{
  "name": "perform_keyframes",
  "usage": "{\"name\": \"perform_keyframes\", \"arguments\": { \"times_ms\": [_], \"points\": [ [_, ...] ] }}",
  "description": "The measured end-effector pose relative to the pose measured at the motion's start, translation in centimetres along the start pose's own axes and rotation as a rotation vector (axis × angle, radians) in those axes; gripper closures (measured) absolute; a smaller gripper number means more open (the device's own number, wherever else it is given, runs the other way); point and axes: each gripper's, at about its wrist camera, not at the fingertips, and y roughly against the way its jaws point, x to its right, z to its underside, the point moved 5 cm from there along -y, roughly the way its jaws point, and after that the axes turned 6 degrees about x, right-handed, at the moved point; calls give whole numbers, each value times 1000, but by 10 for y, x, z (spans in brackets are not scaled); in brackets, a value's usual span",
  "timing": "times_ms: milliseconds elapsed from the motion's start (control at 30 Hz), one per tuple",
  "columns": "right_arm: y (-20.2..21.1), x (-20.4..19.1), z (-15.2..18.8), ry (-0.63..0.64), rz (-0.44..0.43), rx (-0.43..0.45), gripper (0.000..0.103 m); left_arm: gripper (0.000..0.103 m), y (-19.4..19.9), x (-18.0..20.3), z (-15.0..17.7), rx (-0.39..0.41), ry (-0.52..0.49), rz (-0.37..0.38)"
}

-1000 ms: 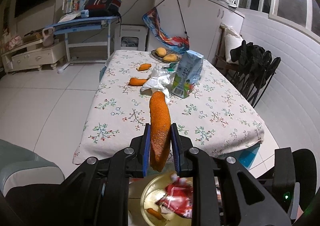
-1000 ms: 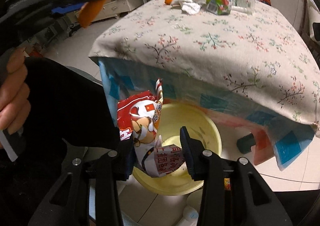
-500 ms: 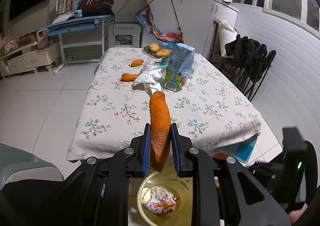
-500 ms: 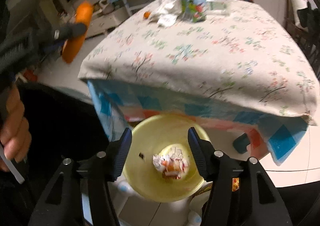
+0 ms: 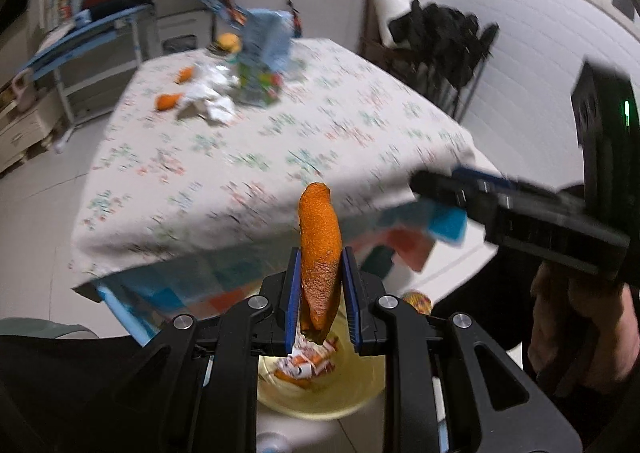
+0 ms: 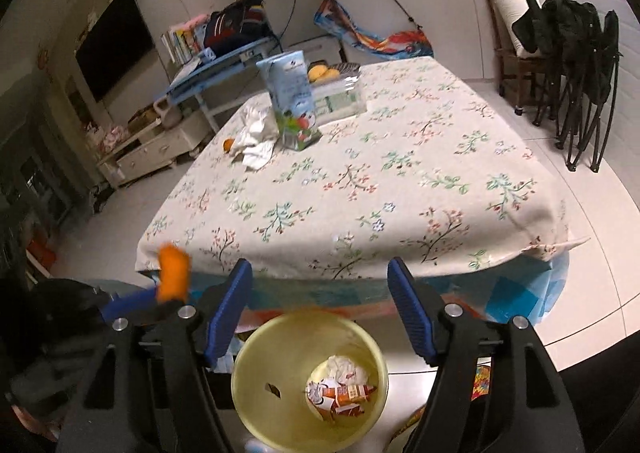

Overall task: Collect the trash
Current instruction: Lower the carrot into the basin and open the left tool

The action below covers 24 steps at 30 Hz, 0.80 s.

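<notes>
My left gripper (image 5: 321,255) is shut on a long orange peel (image 5: 318,221) that stands up between its blue pads. It hangs just above a yellow bin (image 5: 360,393) on the floor by the table's near edge. A crumpled red-and-white wrapper (image 6: 340,389) lies at the bottom of the bin (image 6: 256,373). My right gripper (image 6: 319,265) hovers over the bin with its jaws opening and nothing between them. In the right wrist view the orange peel (image 6: 173,273) shows at lower left. On the table stand a blue milk carton (image 6: 292,101), crumpled white tissue (image 6: 254,137) and small peel pieces (image 5: 168,101).
The table (image 6: 360,181) has a floral cloth that hangs over the near edge above the bin. A clear plastic box (image 6: 340,97) and a plate of fruit (image 6: 324,73) sit at the far end. Folding chairs with black clothes (image 6: 576,53) stand at the right wall.
My right gripper let go of the red wrapper, which dropped into the bin, then widened and lifted. My left gripper brought the peel down and back over the bin.
</notes>
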Motion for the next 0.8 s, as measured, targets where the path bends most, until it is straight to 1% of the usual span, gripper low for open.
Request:
{"name": "perform_keyframes", "arguments": {
  "times_ms": [67, 167, 200, 233, 267, 300, 433, 600, 800],
  "points": [
    [-1, 2, -1, -8, 1, 3, 34, 84, -7, 6, 7, -47, -17, 18],
    [-3, 4, -1, -17, 1, 5, 34, 82, -18, 10, 17, -103, -36, 8],
    [-2, 5, -1, -18, 2, 6, 34, 79, -19, 10, 18, -111, -38, 10],
    [-2, 5, -1, -19, 2, 6, 34, 71, -19, 10, 18, -111, -38, 7],
    [-3, 5, 0, -20, 2, 6, 34, 67, -18, 9, 18, -108, -37, -3],
    [-3, 5, 0, -20, 2, 5, 34, 60, -18, 9, 18, -104, -34, -8],
    [-2, 6, 0, -19, 2, 4, 33, 54, -17, 8, 17, -100, -35, -17],
    [-2, 5, 1, -15, 2, 5, 33, 52, -12, 9, 11, -59, -55, -42],
    [-2, 5, 2, -13, 1, 5, 33, 50, -4, 4, 3, -5, -48, -74]
  ]
}}
